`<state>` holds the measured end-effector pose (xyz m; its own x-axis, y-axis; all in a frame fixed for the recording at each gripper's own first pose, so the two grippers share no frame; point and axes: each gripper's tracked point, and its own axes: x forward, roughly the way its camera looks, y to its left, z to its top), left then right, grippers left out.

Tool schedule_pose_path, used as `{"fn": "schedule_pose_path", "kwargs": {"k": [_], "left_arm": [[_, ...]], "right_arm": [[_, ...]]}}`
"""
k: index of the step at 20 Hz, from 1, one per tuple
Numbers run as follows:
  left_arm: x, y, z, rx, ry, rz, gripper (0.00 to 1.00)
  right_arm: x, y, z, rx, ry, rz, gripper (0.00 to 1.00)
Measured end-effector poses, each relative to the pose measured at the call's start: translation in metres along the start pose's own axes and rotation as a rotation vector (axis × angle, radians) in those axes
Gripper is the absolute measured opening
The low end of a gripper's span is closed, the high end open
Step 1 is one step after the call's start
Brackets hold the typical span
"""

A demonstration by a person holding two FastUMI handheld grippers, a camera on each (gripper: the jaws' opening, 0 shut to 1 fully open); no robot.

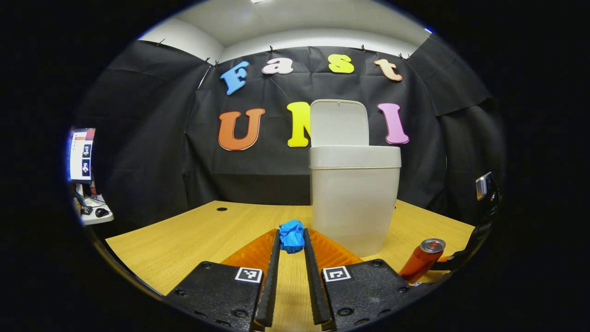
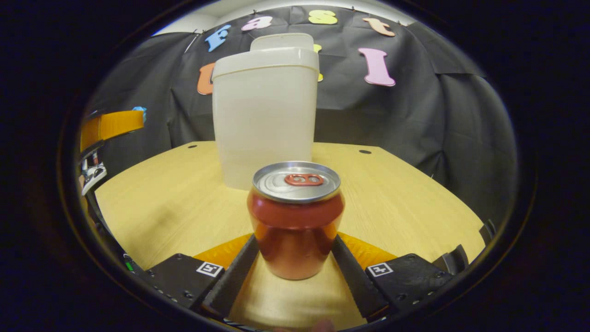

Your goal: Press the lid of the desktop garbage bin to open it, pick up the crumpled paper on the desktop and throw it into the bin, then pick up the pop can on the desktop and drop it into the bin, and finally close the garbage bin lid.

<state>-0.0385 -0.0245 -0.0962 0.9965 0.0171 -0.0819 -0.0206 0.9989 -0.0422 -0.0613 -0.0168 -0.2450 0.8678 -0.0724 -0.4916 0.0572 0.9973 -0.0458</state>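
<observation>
Lid [image 1: 339, 122] raised, bin [image 1: 354, 198] open mid-desk [image 1: 184, 240] | left claw [image 1: 291, 240] closed on crumpled paper [image 1: 292, 236], not yet binned | right claw [image 2: 295, 258] fingers flank pop can [image 2: 295, 221], contact unconfirmed | remaining: both drops, lid closure.

Bin [image 1: 354, 198] stands mid-table, lid [image 1: 339, 122] upright — its mouth open, bare table [image 1: 193, 235] either side.

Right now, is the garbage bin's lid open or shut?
Open: the lid stands upright behind the garbage bin rim, seen in both gripper views.
</observation>
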Motion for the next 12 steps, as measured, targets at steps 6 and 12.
{"fn": "schedule_pose_path", "kwargs": {"k": [6,12], "left_arm": [[0.010,0.005,0.007,0.003,-0.015,0.012,0.34],[0.022,0.009,0.044,0.012,-0.056,0.014,0.34]], "right_arm": [[0.002,-0.003,0.001,0.021,0.007,-0.006,0.82],[-0.010,-0.001,0.018,0.023,-0.029,0.035,0.80]]}}
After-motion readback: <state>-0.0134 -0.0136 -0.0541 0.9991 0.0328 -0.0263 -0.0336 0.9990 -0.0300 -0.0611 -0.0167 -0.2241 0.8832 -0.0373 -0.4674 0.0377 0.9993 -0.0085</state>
